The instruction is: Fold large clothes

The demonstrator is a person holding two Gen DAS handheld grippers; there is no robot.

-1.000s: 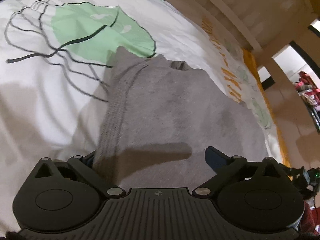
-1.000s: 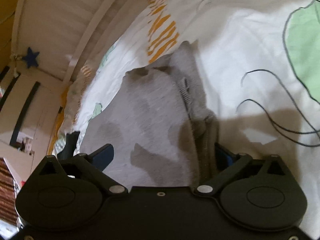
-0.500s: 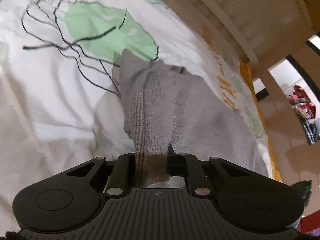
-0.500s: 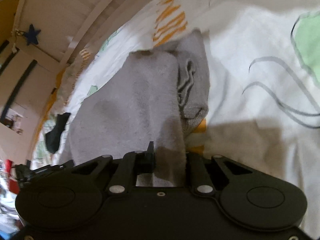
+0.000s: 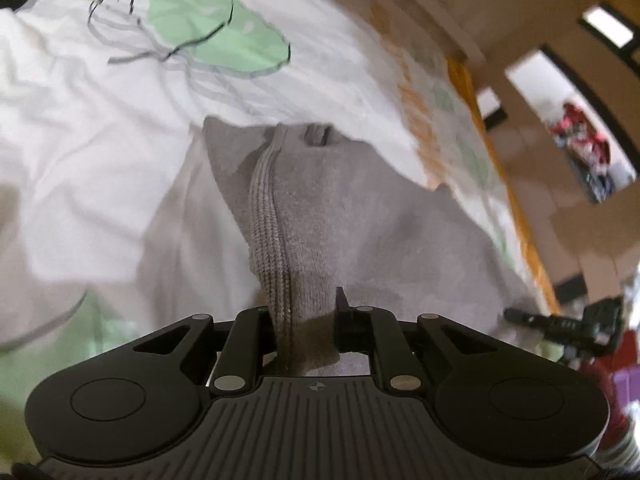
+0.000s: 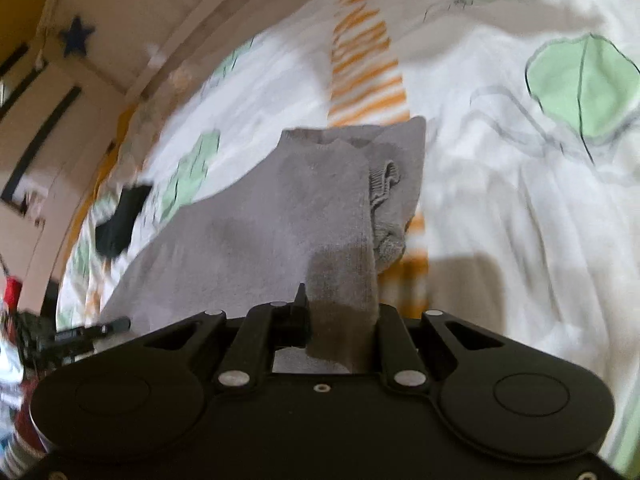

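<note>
two grips are on: my left gripper (image 5: 306, 320) has its fingers clamped on the ribbed hem of the grey sweater (image 5: 360, 216), and my right gripper (image 6: 340, 322) is pinched on the plain edge of the same garment at the other side. both sets of fingers have just been closing, and the cloth sits between them in each wrist view, so i read these as real holds, not empty closures. the sweater lies on the bed, on the white duvet (image 5: 100, 140) with green leaf prints and an orange striped patch (image 6: 364, 76); the near edge is lifted off the duvet in my grip, while the far part rests on the cover. it looks already doubled at least once: a ribbed cuff (image 6: 386, 178) peeks out from under the top layer on the right side, so i judge a sleeve is tucked in. progress call: mid-fold. side or sleeve folds seem done, the lengthwise fold over the far end looks like the step in hand and is not yet laid down. left to do: carry the near edge across, line it up with the far edge, release, flatten. a dark item (image 6: 120, 220) sits on the bed beyond the left side, apart from the sweater; too blurred to identify. both views are motion-smeared, so edge alignment can't be judged yet.
</note>
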